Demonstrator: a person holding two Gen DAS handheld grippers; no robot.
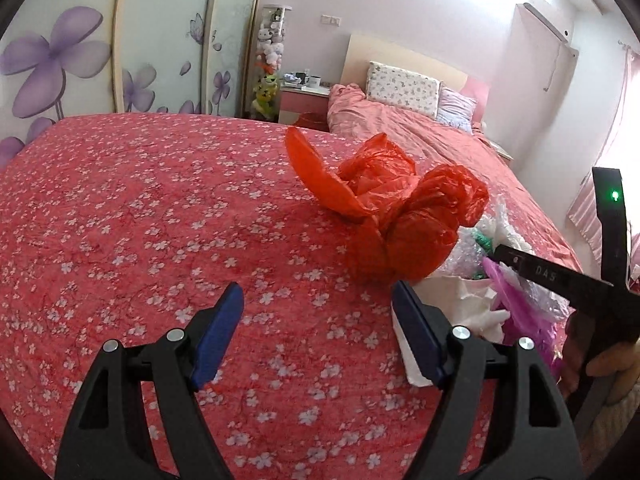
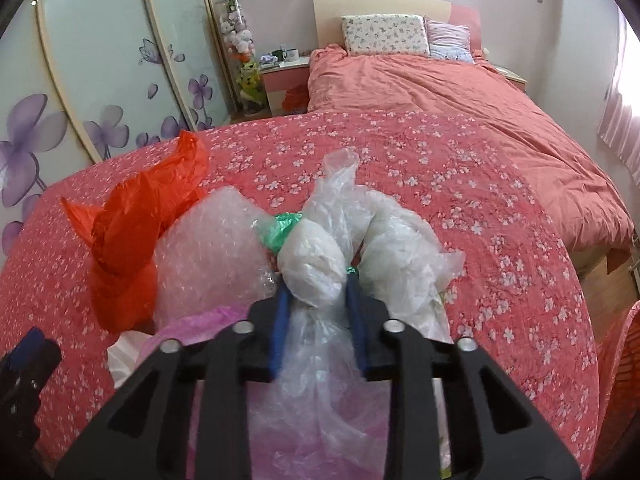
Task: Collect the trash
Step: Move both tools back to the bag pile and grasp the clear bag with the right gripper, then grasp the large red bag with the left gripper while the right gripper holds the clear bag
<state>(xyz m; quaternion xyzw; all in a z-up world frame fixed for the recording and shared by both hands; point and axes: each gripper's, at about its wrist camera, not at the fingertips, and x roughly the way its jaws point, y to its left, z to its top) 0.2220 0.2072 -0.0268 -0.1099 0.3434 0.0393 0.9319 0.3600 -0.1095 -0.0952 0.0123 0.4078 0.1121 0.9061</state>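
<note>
Pinching clear plastic bag (image 2: 316,272) between right gripper (image 2: 316,304) pads

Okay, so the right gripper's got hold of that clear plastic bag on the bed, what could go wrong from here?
1. The right gripper pinches only thin film of the clear plastic bag; it may slip out or tear when lifted.
2. The bag lies tangled with the bubble wrap and green plastic, so lifting could drag them off the bedspread.
3. The open left gripper sits close to the red bag and could knock it.
</note>
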